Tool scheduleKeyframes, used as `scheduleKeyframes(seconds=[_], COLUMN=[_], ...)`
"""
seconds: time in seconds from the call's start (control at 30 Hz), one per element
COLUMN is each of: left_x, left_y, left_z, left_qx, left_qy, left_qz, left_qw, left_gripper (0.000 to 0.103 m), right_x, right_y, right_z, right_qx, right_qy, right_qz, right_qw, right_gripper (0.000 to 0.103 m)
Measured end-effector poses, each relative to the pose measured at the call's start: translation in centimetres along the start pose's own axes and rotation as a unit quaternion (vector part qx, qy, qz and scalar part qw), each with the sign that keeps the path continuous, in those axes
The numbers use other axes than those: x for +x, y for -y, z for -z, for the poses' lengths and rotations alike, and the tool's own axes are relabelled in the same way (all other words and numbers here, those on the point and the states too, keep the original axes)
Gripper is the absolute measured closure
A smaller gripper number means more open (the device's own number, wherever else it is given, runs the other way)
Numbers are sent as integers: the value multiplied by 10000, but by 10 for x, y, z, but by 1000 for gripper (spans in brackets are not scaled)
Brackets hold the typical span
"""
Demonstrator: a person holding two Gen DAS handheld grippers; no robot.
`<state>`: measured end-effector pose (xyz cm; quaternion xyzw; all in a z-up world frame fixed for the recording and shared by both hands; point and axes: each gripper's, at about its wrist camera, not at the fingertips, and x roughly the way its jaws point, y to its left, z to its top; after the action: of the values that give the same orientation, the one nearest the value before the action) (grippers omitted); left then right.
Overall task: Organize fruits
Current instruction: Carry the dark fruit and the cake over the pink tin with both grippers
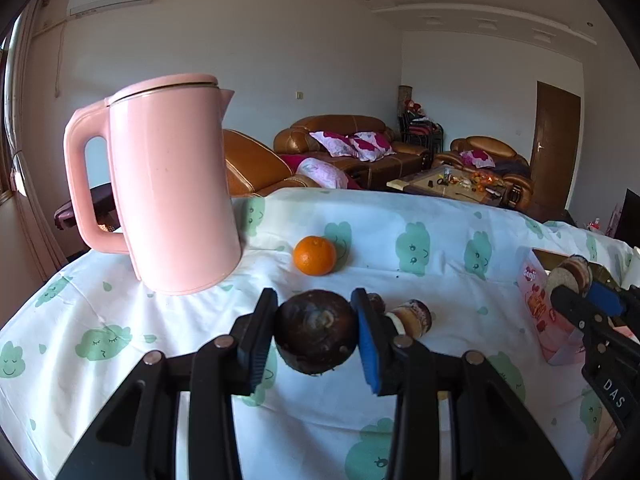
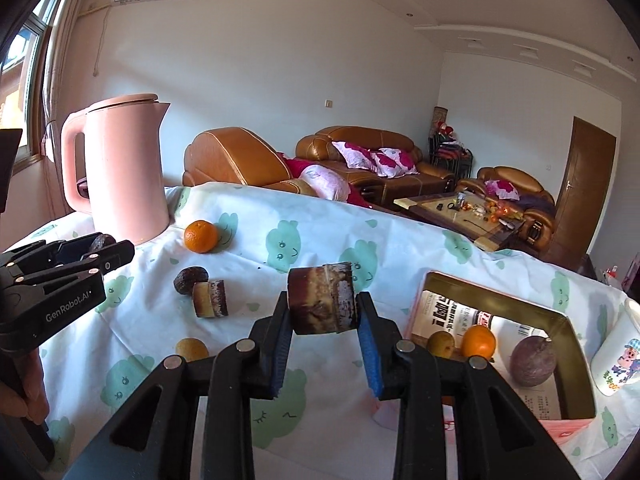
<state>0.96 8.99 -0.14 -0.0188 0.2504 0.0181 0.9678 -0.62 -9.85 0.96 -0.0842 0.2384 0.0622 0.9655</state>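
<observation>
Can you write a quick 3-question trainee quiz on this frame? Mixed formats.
1. True or false: the left gripper is shut on a dark round fruit.
2. Multiple choice: what lies in the box? A) only an orange. B) an orange, a yellowish fruit and a purple fruit. C) nothing.
3. Fill in: the right gripper holds a cut ____ piece, lifted beside the box.

Key: 1 true; 2 B; 3 cane.
</observation>
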Motion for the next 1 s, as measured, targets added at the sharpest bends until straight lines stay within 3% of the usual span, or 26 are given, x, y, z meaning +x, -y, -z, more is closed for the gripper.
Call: scheduleKeyframes(seconds=[0.2, 0.4, 1.0], left_x=[-6, -10, -25], left_y=[0, 15, 141], left_z=[2, 8, 6], left_qx=[-97, -179, 476], left_qy=[153, 11, 127], left_qz=[-121, 103, 920], left_qw=[9998, 9998, 9945], left_gripper=[63, 63, 63], right_x=[-7, -19, -39], right_y=[20, 44, 117], right_z=[8, 12, 17], right_qx=[90, 197, 593], right_qy=[-56, 21, 168], right_qz=[96, 234, 693], right_qw=[9999, 9995, 9957], right_gripper=[70, 70, 70])
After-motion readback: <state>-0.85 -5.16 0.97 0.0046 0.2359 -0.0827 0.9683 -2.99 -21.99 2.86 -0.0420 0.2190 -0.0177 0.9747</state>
